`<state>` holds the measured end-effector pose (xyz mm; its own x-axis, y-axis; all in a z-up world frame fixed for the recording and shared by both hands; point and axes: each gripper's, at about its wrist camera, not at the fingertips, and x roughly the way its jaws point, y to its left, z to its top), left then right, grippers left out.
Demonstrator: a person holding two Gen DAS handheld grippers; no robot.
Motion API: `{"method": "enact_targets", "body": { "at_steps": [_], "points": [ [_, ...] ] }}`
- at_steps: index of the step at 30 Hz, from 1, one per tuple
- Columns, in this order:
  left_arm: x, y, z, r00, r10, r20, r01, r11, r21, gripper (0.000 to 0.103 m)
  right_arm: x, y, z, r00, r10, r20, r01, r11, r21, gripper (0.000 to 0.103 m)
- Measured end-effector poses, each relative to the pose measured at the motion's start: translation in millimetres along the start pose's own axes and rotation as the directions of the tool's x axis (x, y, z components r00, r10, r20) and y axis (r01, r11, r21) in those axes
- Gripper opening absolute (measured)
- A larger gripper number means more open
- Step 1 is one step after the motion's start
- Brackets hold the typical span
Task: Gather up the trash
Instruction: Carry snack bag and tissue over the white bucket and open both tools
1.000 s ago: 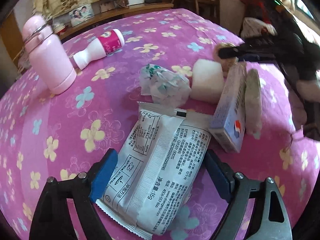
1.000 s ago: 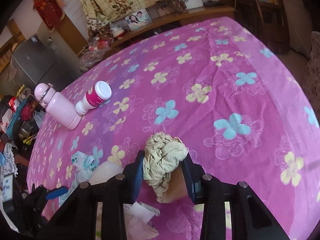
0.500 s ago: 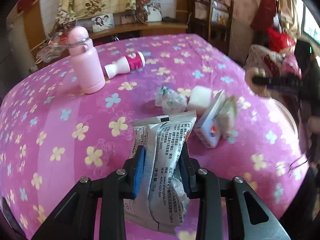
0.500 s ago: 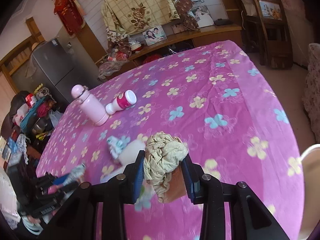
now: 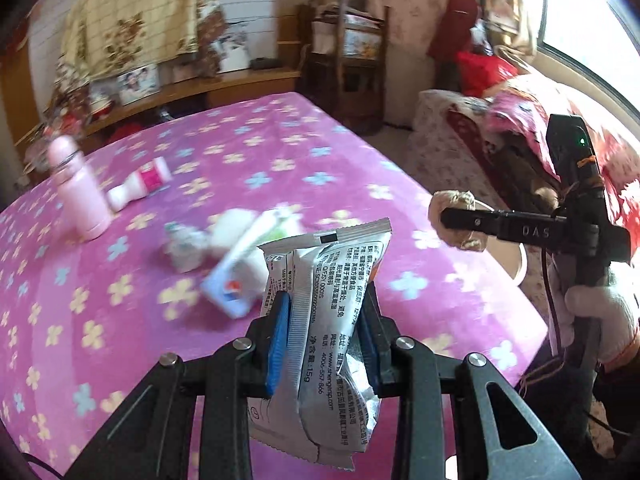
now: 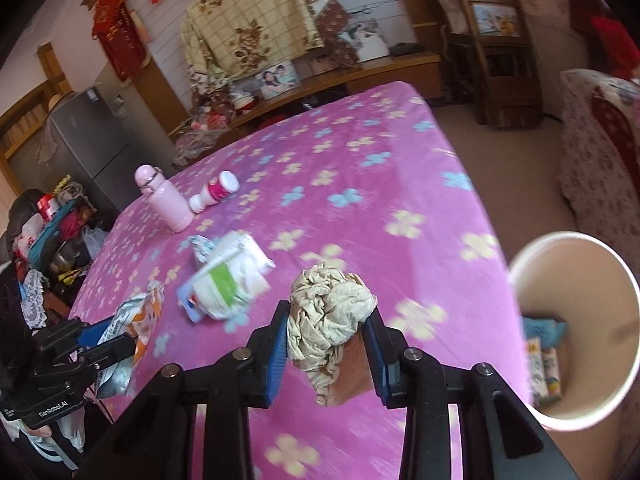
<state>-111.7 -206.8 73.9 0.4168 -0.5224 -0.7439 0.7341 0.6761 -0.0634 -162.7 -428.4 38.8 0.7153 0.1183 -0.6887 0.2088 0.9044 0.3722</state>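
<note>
Both grippers clamping trash, right gripper [image 6: 327,350] gripping crumpled beige tissue wad [image 6: 328,316] nearer white paper bin [image 6: 576,360] lying rightward, left gripper [image 5: 323,336] pinching silver printed snack wrapper [image 5: 326,320].

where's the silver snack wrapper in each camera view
Left wrist: the silver snack wrapper stands at bottom centre, pinched in the left gripper.
Right wrist: the same wrapper sits at the lower left edge, in that gripper seen from the side.
Shared landmark: the pink bottle standing on the flowered cloth.
</note>
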Motion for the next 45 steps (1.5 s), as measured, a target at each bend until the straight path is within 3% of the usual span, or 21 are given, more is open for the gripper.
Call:
{"method": "enact_targets", "body": {
  "at_steps": [8,14,30,45],
  "points": [
    [27,-77,17,0.998,-0.057,-0.01,0.057,0.996,0.069,0.034,-45,-59,-18,0.995,-0.094,0.026,0.092,0.994,0.061,0.038],
    [50,-113,30,0.996,-0.089,-0.024,0.09,0.993,0.082,0.034,-63,-96,-25,0.989,-0.143,0.024,0.14,0.984,0.112,0.038],
    [85,-153,51,0.991,-0.12,-0.054,0.125,0.987,0.102,0.034,-75,-136,-33,0.979,-0.202,0.016,0.197,0.967,0.16,0.038],
    [116,-194,76,0.973,-0.217,-0.078,0.223,0.972,0.075,0.034,-74,-171,-35,0.966,-0.259,-0.006,0.255,0.947,0.193,0.04]
  ]
}}
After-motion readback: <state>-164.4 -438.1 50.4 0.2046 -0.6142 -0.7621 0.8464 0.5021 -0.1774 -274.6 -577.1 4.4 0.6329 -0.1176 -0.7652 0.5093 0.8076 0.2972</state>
